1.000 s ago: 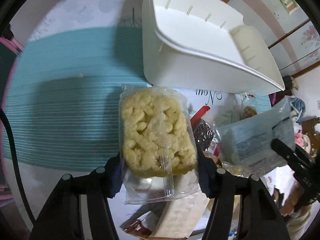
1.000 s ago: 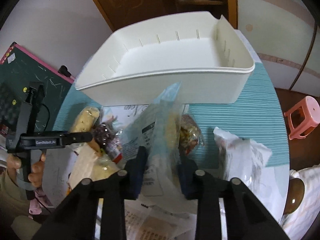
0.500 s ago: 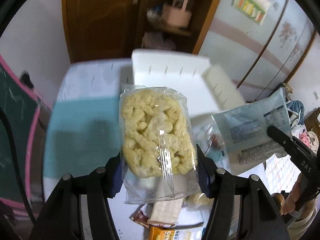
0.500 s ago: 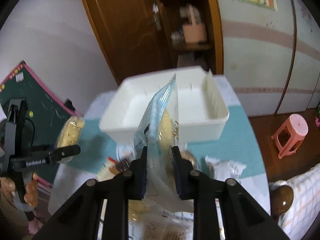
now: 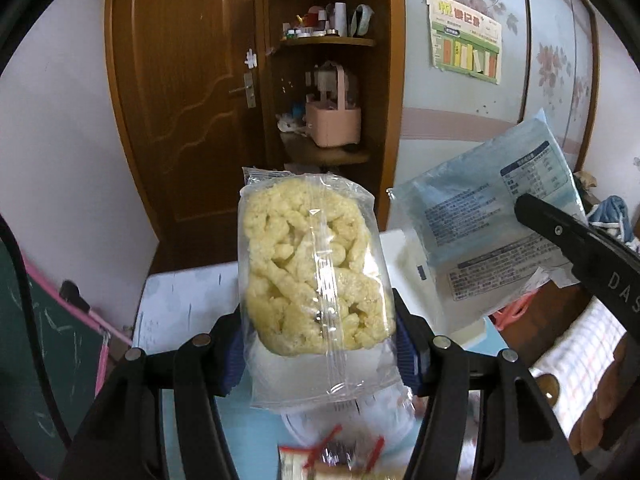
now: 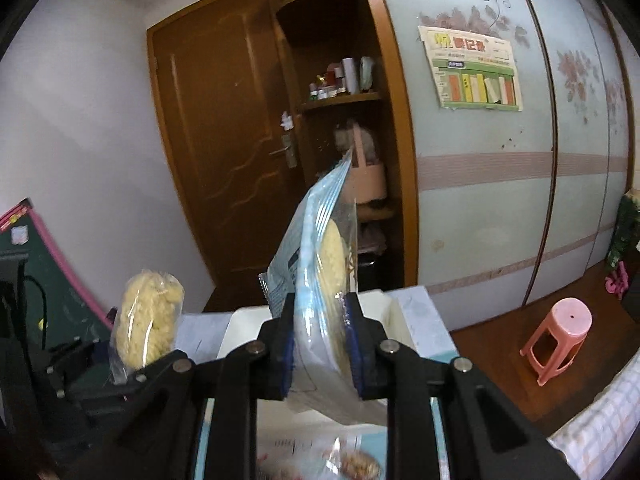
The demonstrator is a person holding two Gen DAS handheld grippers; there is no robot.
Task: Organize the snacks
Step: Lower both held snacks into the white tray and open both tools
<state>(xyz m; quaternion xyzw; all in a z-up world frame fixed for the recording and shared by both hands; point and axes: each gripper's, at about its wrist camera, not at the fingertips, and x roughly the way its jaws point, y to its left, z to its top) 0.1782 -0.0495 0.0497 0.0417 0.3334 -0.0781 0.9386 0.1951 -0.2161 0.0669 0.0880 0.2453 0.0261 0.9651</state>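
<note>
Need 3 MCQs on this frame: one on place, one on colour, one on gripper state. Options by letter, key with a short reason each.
1. Where is the white bin relative to the held packets?
A. below and beyond them
B. on the pink stool
C. on the wooden shelf

2. What colour is the packet in the right gripper?
A. red
B. light blue
C. black

3. What is the state of the left gripper?
A. open and empty
B. shut with nothing in it
C. shut on a clear packet of yellow puffed snack

Key:
1 A: the bin's rim shows low, behind both grippers.
2 B: the blue packet has pale blue printed film.
3 C: the pads press both sides of the yellow snack packet.
</note>
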